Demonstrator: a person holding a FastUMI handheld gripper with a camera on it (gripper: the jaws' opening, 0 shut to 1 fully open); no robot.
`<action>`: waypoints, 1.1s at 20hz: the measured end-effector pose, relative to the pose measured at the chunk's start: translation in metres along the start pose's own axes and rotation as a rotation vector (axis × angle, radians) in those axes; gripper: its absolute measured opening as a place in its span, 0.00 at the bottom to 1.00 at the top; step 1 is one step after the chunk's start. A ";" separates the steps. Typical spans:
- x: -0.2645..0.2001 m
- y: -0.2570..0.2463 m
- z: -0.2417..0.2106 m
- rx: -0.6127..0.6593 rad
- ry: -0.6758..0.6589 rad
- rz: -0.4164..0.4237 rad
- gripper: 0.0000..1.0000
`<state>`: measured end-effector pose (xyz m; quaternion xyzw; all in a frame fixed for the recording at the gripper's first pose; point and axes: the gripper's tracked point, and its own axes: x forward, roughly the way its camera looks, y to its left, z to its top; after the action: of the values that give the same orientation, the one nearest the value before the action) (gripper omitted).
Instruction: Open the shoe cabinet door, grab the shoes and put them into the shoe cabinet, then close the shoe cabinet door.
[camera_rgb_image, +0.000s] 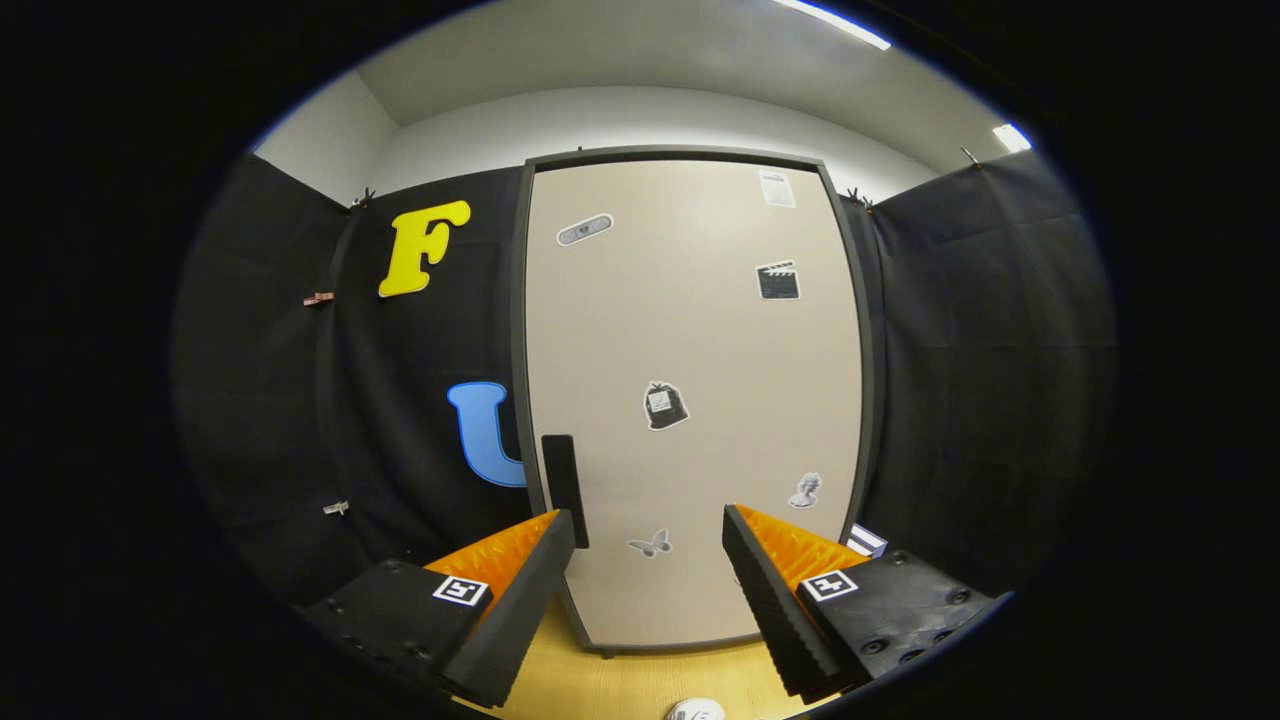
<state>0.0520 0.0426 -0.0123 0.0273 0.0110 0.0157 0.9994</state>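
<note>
The shoe cabinet (690, 390) stands straight ahead, tall, with a dark frame and a beige door (700, 330) that is closed. Several small stickers dot the door. A black vertical handle (564, 488) sits on the door's left edge, just above my left fingertip. My gripper (648, 545) is open, its orange-and-black fingers spread wide with nothing between them, a short way in front of the door's lower part. A white rounded thing (695, 710), perhaps a shoe, peeks in on the wooden floor below the fingers.
Black cloth walls (1000, 380) close in on both sides of the cabinet. The yellow wooden floor (640, 680) runs from the cabinet's foot toward me. A small white object (866, 541) lies by the cabinet's lower right corner.
</note>
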 end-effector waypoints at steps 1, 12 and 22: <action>0.007 0.007 -0.002 0.003 0.004 0.007 0.97; 0.089 0.064 -0.028 0.034 0.031 0.036 0.89; 0.134 0.067 -0.047 0.028 0.042 -0.010 0.66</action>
<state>0.1831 0.1161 -0.0581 0.0408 0.0324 0.0113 0.9986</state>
